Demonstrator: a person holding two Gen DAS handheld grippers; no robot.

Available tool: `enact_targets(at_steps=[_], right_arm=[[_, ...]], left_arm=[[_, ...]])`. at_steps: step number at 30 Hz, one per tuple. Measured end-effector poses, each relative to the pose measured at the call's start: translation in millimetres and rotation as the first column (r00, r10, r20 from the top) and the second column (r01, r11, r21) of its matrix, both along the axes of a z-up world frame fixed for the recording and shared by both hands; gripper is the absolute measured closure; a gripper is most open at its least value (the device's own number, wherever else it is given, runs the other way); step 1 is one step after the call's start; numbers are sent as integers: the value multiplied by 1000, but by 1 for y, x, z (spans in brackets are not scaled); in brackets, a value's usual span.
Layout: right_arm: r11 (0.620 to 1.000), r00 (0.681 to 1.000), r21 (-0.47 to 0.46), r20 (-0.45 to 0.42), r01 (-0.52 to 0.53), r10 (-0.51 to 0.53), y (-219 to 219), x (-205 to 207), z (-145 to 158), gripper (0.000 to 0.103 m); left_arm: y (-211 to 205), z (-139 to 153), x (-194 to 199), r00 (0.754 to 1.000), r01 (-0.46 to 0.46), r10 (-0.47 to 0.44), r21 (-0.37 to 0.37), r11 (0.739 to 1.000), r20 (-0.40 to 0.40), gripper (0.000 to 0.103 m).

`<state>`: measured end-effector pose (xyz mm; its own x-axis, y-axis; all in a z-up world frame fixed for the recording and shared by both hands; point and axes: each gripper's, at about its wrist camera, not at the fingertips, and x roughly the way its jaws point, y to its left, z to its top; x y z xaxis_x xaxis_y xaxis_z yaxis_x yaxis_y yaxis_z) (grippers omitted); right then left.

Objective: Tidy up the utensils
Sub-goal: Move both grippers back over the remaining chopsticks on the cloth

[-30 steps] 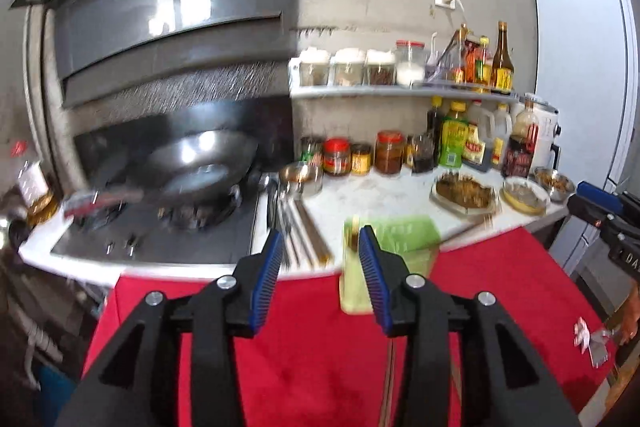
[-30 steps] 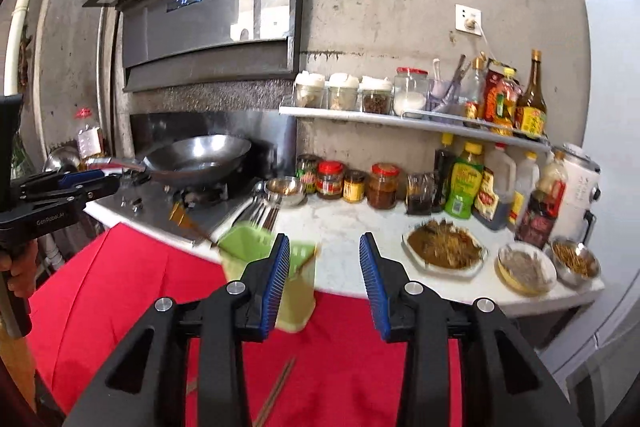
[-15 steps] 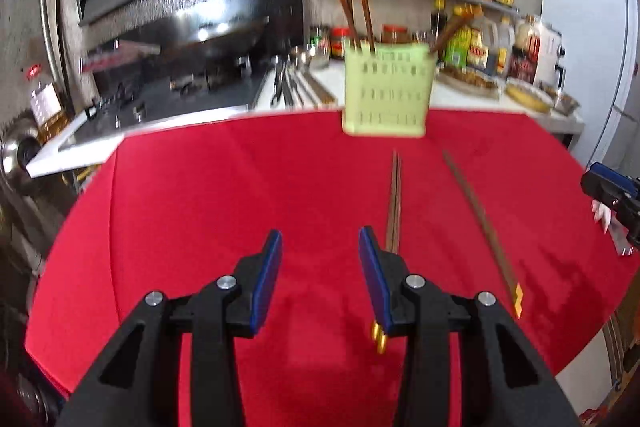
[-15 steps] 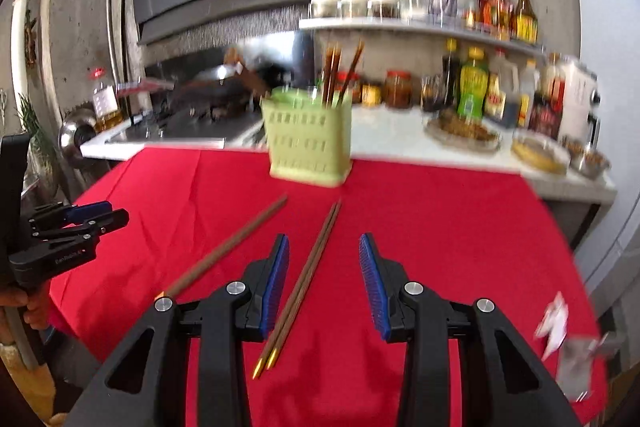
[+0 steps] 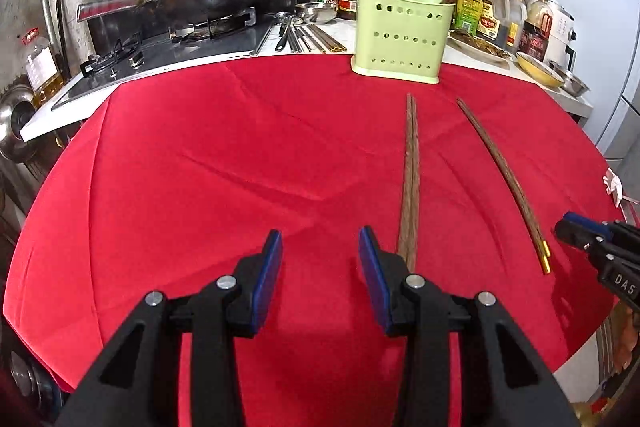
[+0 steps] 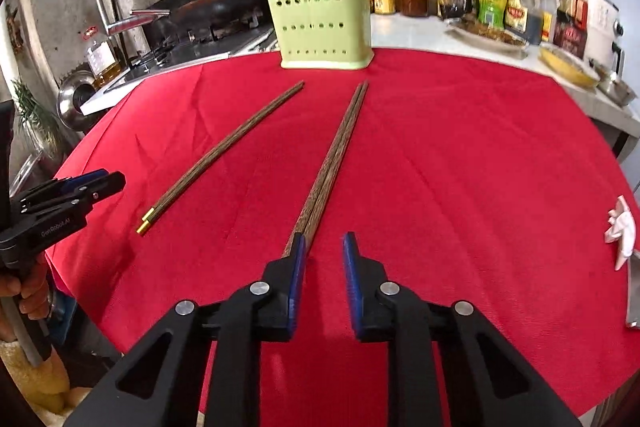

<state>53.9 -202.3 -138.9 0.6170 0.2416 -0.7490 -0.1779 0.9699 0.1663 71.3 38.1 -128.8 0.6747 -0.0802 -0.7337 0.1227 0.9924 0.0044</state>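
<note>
Shows the left gripper (image 5: 320, 247) and right gripper (image 6: 323, 247) brought down within 1 second from a view of the kitchen counter to just above the near edge of the red tabletop (image 5: 200, 167). Finds the left jaws apart as before and empty, just beside the near end of the left pair of chopsticks (image 5: 411, 167). Records the right jaws as having just been closing, now narrower yet still parted, with nothing between them. Places the right pair of chopsticks (image 6: 332, 163) running under the tip of 1 finger, outside the gap. Locates the green utensil holder (image 5: 400, 35), already carrying several chopsticks, at the far edge. Suggests 2 pickups about to begin, with neither pair yet gripped.
</note>
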Motion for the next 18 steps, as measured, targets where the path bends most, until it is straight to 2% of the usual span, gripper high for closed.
enact_targets(at_steps=[8, 18], right_arm=[[1000, 1000, 19, -28, 10, -10, 4, 12, -4, 85], [994, 999, -109, -31, 5, -8, 14, 20, -10, 88]], left_arm=[[-1, -3, 6, 1000, 10, -10, -4, 1000, -12, 64], [1, -6, 9, 999, 24, -25, -15, 1000, -26, 64]])
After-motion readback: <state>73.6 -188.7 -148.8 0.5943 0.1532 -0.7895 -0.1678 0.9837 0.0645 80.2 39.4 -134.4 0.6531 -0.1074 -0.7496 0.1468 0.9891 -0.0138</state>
